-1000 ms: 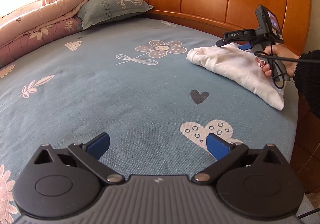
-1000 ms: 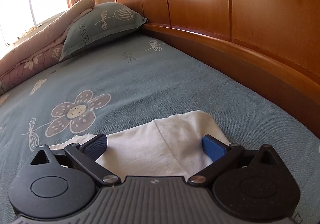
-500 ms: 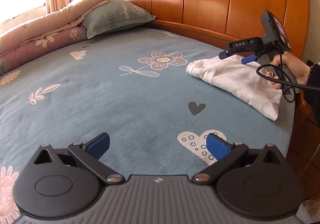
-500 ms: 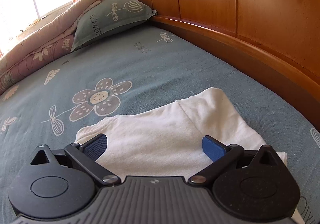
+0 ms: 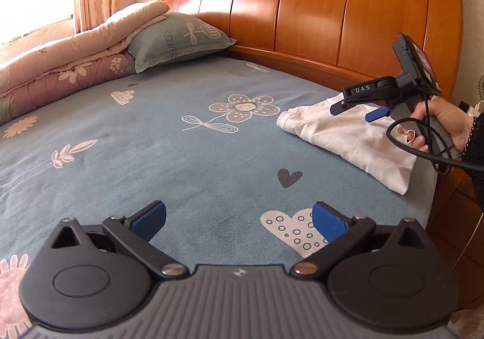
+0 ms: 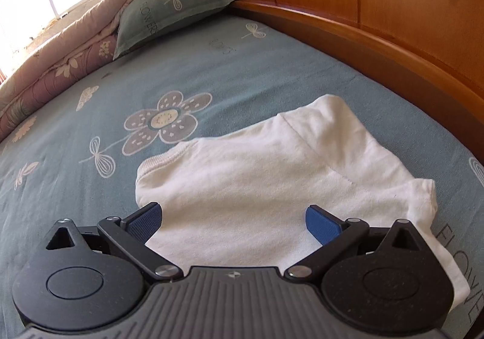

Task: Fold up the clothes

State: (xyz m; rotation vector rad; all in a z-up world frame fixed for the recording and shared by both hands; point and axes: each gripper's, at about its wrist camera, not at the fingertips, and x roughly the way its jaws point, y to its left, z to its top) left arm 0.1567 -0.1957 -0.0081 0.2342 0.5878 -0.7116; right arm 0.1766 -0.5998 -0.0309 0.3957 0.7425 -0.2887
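Blue pads on my right gripper (image 6: pixel 232 219) stand wide apart, holding nothing, just above the folded white shirt (image 6: pixel 272 184). My left gripper (image 5: pixel 239 218) is spread wide too, over bare blue sheet (image 5: pixel 151 151), well apart from the shirt. That shirt lies near the wooden headboard (image 5: pixel 317 6); a pillow (image 5: pixel 178 38) and a folded quilt (image 5: pixel 75 48) sit far off.

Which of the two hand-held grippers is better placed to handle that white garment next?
The right hand-held gripper: probably, since it hovers open right over the folded white garment. The left hand-held gripper faces bare sheet.
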